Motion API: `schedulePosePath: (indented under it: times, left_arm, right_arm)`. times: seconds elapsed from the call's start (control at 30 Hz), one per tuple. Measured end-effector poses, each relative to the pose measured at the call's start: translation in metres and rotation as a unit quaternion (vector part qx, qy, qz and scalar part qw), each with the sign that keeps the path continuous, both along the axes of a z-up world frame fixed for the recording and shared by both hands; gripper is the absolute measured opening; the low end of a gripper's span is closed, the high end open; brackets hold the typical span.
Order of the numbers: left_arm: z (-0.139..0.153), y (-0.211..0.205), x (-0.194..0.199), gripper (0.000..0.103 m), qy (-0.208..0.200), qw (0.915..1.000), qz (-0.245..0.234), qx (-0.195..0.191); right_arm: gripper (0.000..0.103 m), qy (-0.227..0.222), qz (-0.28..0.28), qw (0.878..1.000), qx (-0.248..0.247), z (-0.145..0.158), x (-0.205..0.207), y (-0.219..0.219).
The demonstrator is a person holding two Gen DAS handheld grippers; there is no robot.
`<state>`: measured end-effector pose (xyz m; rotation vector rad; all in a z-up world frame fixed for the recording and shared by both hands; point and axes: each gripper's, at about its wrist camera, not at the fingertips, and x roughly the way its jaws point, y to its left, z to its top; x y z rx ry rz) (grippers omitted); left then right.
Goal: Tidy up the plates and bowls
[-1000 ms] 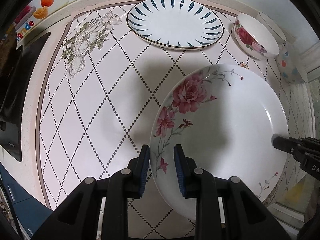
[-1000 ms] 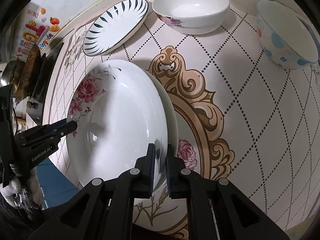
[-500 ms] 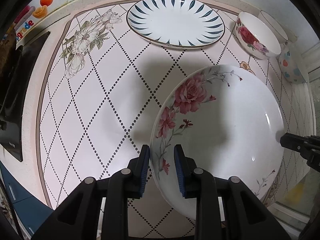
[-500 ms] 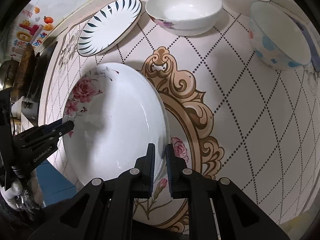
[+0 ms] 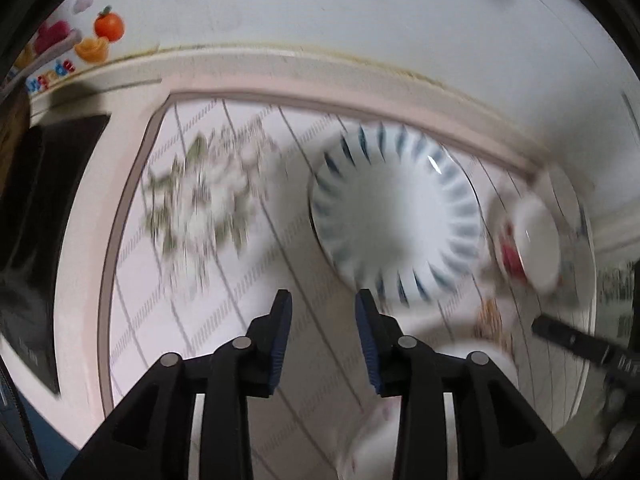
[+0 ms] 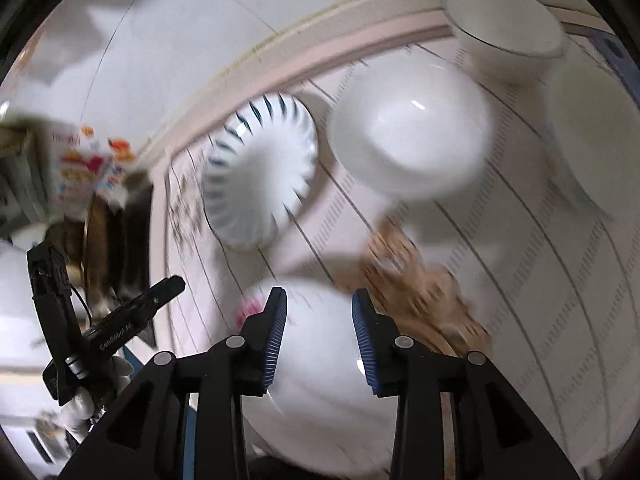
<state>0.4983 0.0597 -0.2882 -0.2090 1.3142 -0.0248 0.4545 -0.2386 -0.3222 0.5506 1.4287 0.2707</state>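
Observation:
Both views are blurred by motion. My left gripper point(image 5: 324, 320) hovers over the patterned mat point(image 5: 200, 320), its jaws opening with nothing between them. The blue-striped plate point(image 5: 396, 216) lies just beyond its fingertips, and the rose bowl point(image 5: 528, 240) is to the right. My right gripper point(image 6: 320, 312) is above the white rose plate point(image 6: 316, 360), jaws opening, pads clear of the rim. That rose plate point(image 5: 368, 440) shows low in the left wrist view. Further back in the right wrist view are the blue-striped plate point(image 6: 260, 172) and the rose bowl point(image 6: 408, 128).
A white bowl point(image 6: 508, 28) and a dotted bowl point(image 6: 592, 140) stand at the back right. A black stove top point(image 5: 40, 220) borders the mat on the left. The wall with fruit stickers point(image 5: 108, 24) rises behind. The left gripper point(image 6: 160, 292) shows at the left edge.
Both grippers have let go of the rose plate's rim, opened, and swung up and toward the back of the counter. The plate now lies below them.

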Motion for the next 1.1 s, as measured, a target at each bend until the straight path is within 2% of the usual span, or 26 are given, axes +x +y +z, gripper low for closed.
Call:
schedulePosePath:
  times: [0.07,0.2,0.43,0.5,0.53,0.6,0.67,0.73,0.87,1.1]
  left_arm:
    - [-0.012,0.008,0.03,0.031,0.01,0.9999,0.0,-0.003]
    - [-0.038,0.015,0.061,0.031,0.035,0.9993,-0.007,-0.013]
    - [-0.074,0.012,0.096,0.033,0.07,0.9967,-0.029,-0.029]
    - [-0.075,0.01,0.103,0.033,0.069,0.9965,-0.033,-0.034]
    - [-0.075,0.008,0.105,0.032,0.065,0.9969,-0.035,-0.028]
    - [-0.074,0.005,0.11,0.03,0.062,0.997,-0.042,-0.018]
    - [-0.073,0.002,0.112,0.024,0.059,0.9969,-0.051,-0.014]
    - [-0.072,0.0,0.111,0.024,0.056,0.9969,-0.055,-0.002]
    - [-0.071,0.001,0.105,0.024,0.052,0.9974,-0.049,0.004]
    - [-0.059,0.004,0.082,0.018,0.043,0.9979,-0.048,0.013]
  right_arm:
    - [0.037,-0.003,-0.008,1.0,0.002,-0.005,0.021,0.013]
    - [0.037,0.002,-0.017,1.0,-0.025,-0.021,0.057,0.037]
    - [0.037,0.023,-0.025,0.996,-0.08,-0.051,0.09,0.058]
    - [0.035,0.027,-0.028,0.995,-0.089,-0.057,0.095,0.061]
    - [0.028,0.027,-0.029,0.995,-0.093,-0.059,0.097,0.06]
    - [0.025,0.024,-0.024,0.993,-0.114,-0.057,0.103,0.063]
    - [0.017,0.014,-0.017,0.991,-0.13,-0.056,0.105,0.066]
    - [0.013,0.01,-0.016,0.991,-0.136,-0.058,0.108,0.068]
    - [0.012,0.004,-0.013,0.99,-0.14,-0.058,0.109,0.069]
    - [0.012,-0.007,-0.017,0.993,-0.119,-0.058,0.106,0.062]
